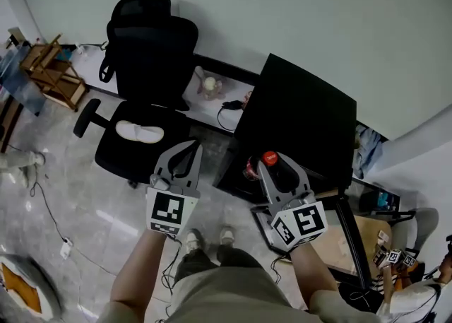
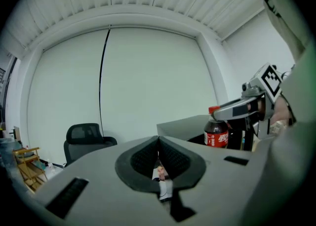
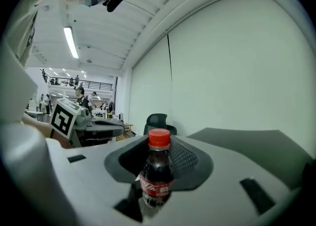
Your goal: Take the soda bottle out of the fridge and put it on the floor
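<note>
A small dark soda bottle (image 1: 254,168) with a red cap and red label stands upright between the jaws of my right gripper (image 1: 272,164), which is shut on it. In the right gripper view the bottle (image 3: 157,175) fills the gap between the pads. It hangs in front of the black fridge (image 1: 304,120), at the front left corner. My left gripper (image 1: 189,148) is held to the left over the grey floor, its jaws meeting at the tip with nothing between them. From the left gripper view (image 2: 158,143), the bottle (image 2: 216,133) and the right gripper (image 2: 239,107) show at the right.
A black office chair (image 1: 145,81) stands left of the fridge, close to my left gripper. A low white ledge (image 1: 212,92) with small items runs along the wall. A wooden stool (image 1: 49,63) sits far left. A cardboard box (image 1: 367,244) lies at the right. My shoes (image 1: 208,240) are below.
</note>
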A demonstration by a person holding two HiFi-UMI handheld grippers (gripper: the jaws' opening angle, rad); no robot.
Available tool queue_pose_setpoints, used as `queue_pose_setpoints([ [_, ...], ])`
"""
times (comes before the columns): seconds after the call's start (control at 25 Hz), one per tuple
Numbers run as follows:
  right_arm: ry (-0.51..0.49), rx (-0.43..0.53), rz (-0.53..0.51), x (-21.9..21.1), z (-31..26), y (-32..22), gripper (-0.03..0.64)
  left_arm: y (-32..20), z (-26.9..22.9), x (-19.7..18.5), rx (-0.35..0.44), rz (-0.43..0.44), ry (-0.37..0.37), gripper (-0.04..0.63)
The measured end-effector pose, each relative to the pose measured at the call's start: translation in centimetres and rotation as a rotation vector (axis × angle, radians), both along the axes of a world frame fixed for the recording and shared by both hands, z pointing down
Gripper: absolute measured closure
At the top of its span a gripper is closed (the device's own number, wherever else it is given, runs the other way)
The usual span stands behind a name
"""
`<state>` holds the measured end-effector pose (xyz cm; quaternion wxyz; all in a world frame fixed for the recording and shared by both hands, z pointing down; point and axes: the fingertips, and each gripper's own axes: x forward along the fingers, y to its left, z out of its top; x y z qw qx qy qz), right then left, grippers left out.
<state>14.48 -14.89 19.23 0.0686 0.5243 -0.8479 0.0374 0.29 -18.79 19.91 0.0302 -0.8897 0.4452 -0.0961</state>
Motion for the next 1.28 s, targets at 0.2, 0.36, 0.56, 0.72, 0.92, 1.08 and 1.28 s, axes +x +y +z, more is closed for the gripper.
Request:
queue_pose_setpoints([
  [0.2,-0.017,0.025,-0.056,-0.6,-5.1,1.1,0.508,2.6,-4.4,-0.5,0.056,0.007,-0.040,0.589],
  [0.36,-0.028,0.046,-0.086,-1.2,-9.1,1.6,0.508,3.8,-6.9,-1.5,0.080,0.003,-0.050,0.589],
  [0.56,0.007,0.085,-0.131,-2.9,-12.1,3.1,0.508,5.8,-10.0,-3.7,0.132,-0.042,-0.035,0.589],
  [0.72,0.013,0.095,-0.176,-4.1,-13.0,4.5,0.508,7.3,-11.6,-5.3,0.126,-0.085,-0.009,0.589],
  [0.92,0.006,0.082,-0.207,-5.3,-12.7,5.4,0.508,7.8,-10.9,-6.8,0.098,-0.115,-0.017,0.589],
  [1.08,-0.008,0.061,-0.240,-6.3,-11.3,5.2,0.508,7.6,-9.9,-8.0,0.090,-0.150,-0.033,0.589],
  [1.28,-0.027,0.044,-0.313,-9.0,-8.8,4.9,0.508,7.3,-6.9,-9.9,0.064,-0.198,-0.079,0.589],
])
